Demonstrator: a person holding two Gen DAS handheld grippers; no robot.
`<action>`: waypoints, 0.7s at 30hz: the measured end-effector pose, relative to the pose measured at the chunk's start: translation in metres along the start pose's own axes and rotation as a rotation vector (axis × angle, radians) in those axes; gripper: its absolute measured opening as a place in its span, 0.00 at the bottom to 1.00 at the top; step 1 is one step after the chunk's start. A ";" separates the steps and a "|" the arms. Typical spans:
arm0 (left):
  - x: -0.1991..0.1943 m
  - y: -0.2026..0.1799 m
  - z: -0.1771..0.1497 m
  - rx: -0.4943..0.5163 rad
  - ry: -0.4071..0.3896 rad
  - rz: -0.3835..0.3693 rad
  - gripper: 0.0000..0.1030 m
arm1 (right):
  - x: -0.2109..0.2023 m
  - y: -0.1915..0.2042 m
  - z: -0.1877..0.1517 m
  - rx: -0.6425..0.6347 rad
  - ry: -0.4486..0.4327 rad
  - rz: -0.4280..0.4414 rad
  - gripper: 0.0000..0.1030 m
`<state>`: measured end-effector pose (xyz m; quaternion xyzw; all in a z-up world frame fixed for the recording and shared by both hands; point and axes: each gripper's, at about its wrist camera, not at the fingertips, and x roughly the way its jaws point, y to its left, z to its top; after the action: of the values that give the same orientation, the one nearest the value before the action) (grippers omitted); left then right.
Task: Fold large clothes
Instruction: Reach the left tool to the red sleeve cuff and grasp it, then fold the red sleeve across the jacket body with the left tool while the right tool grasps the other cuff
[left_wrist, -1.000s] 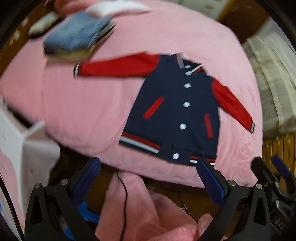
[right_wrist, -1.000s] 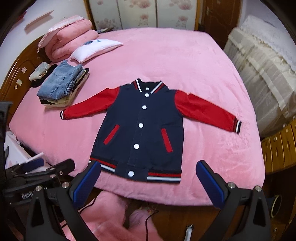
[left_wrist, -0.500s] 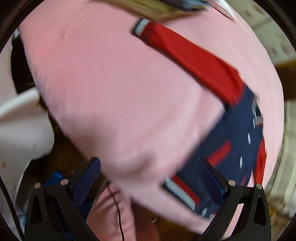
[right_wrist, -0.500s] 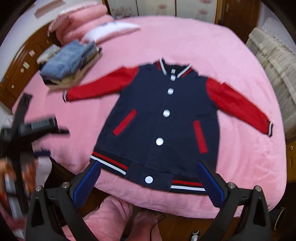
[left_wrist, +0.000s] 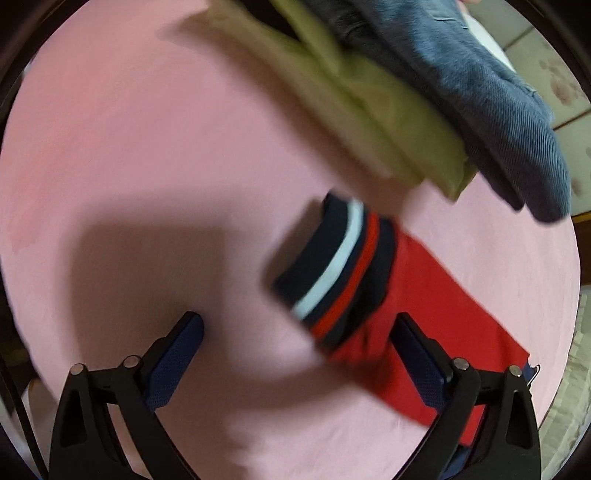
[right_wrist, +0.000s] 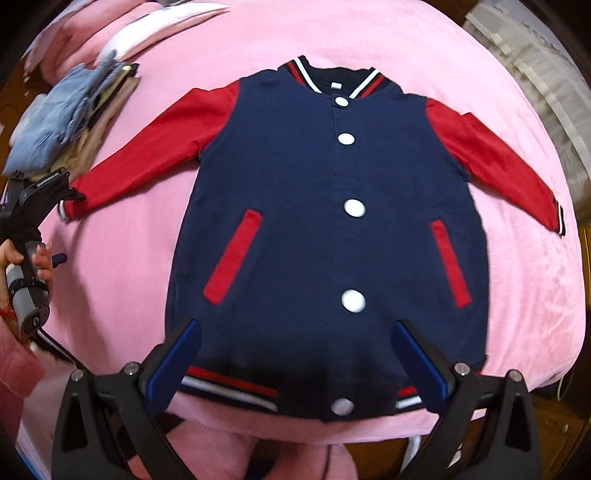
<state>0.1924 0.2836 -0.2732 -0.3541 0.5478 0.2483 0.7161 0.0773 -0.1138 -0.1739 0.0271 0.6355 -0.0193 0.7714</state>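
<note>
A navy jacket (right_wrist: 325, 206) with red sleeves and white snap buttons lies flat, face up, on the pink bed (right_wrist: 125, 240), sleeves spread. My right gripper (right_wrist: 295, 354) is open, hovering above the jacket's hem. My left gripper (left_wrist: 295, 343) is open just over the striped cuff (left_wrist: 332, 269) of the jacket's left sleeve (left_wrist: 454, 325), one finger over the red fabric. In the right wrist view the left gripper's body (right_wrist: 40, 195) shows at that cuff, held by a hand.
A stack of folded clothes, denim on top (left_wrist: 480, 85), lies just beyond the cuff; it also shows in the right wrist view (right_wrist: 62, 110). Pink quilts and a white pillow (right_wrist: 159, 29) sit at the bed's head. A cream-covered piece (right_wrist: 535, 74) stands right of the bed.
My left gripper has swung from the bed's foot to the left sleeve cuff. My right gripper has moved in closer over the jacket's hem. Both stay open.
</note>
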 end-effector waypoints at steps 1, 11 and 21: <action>0.000 -0.005 0.002 0.026 -0.023 0.001 0.82 | 0.003 0.004 0.003 0.014 0.004 0.004 0.99; -0.016 -0.061 -0.004 0.209 -0.053 -0.076 0.25 | 0.010 0.031 0.016 0.018 0.022 0.025 0.98; -0.084 -0.184 -0.088 0.475 -0.128 -0.300 0.22 | 0.006 -0.017 0.035 0.218 -0.017 0.110 0.98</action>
<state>0.2532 0.1026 -0.1626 -0.2373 0.4859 0.0263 0.8408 0.1113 -0.1330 -0.1735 0.1458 0.6208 -0.0462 0.7689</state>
